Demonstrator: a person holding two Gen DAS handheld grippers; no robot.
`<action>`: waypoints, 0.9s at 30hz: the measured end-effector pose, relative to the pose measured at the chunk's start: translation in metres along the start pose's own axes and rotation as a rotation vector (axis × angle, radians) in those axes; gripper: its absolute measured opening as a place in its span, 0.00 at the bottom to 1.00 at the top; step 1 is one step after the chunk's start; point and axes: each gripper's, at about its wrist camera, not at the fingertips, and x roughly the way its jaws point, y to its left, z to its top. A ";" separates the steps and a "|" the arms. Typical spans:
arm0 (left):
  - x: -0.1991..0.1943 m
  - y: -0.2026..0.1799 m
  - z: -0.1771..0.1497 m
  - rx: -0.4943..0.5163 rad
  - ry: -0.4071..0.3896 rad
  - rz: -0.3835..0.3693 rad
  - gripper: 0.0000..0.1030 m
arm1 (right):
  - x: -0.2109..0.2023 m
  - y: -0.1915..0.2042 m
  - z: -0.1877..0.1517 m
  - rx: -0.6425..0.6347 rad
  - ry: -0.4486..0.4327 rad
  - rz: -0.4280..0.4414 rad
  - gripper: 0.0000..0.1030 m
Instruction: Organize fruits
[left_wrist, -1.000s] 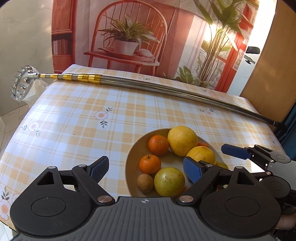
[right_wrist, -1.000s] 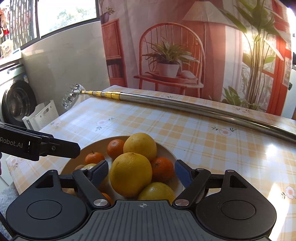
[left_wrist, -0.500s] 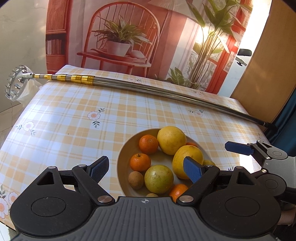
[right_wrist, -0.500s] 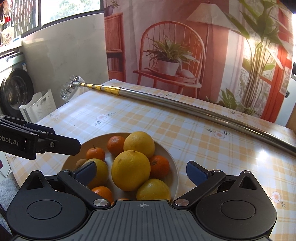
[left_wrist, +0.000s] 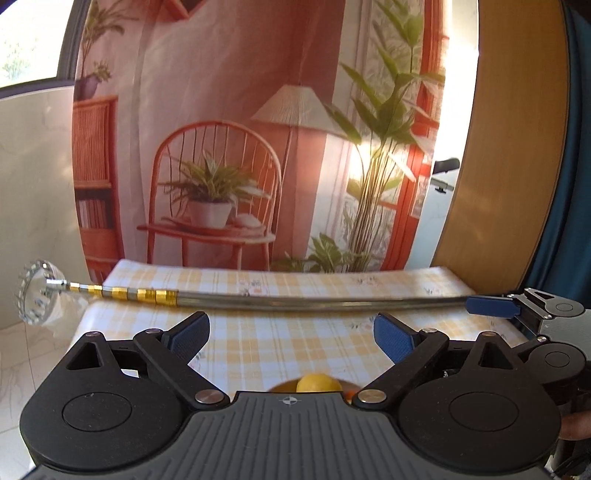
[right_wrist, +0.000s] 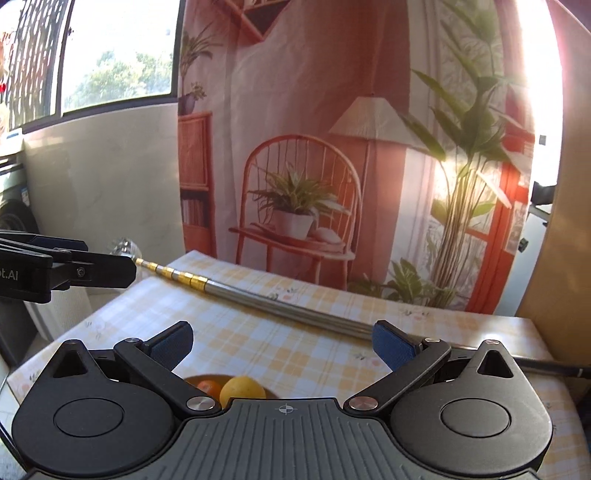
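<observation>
Left gripper (left_wrist: 291, 334): I am holding it spread, gripping nothing.
Right gripper (right_wrist: 282, 341): likewise spread, empty.
Fruit location: yellow citrus (right_wrist: 242, 390) is sitting in the bowl (right_wrist: 194, 380) just below both grippers.
Handling: I am judging it firm, round, liable to roll; gripping across its widest part.
View difference: right view is showing an orange (right_wrist: 208, 387); left view is showing the pole's round head (left_wrist: 37, 295).

Tablecloth (right_wrist: 295, 343) yellow-white check w/ flowers; pole (left_wrist: 295, 300) silver, gold bands; fruit (right_wrist: 242, 390) yellow, orange.
</observation>
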 end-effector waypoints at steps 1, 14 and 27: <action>-0.003 -0.001 0.007 0.003 -0.023 0.005 0.95 | -0.005 -0.003 0.007 0.011 -0.020 -0.009 0.99; -0.048 -0.030 0.067 0.042 -0.234 0.004 1.00 | -0.070 -0.012 0.079 0.075 -0.187 -0.101 1.00; -0.063 -0.035 0.068 0.065 -0.228 0.059 1.00 | -0.081 -0.012 0.081 0.099 -0.194 -0.123 1.00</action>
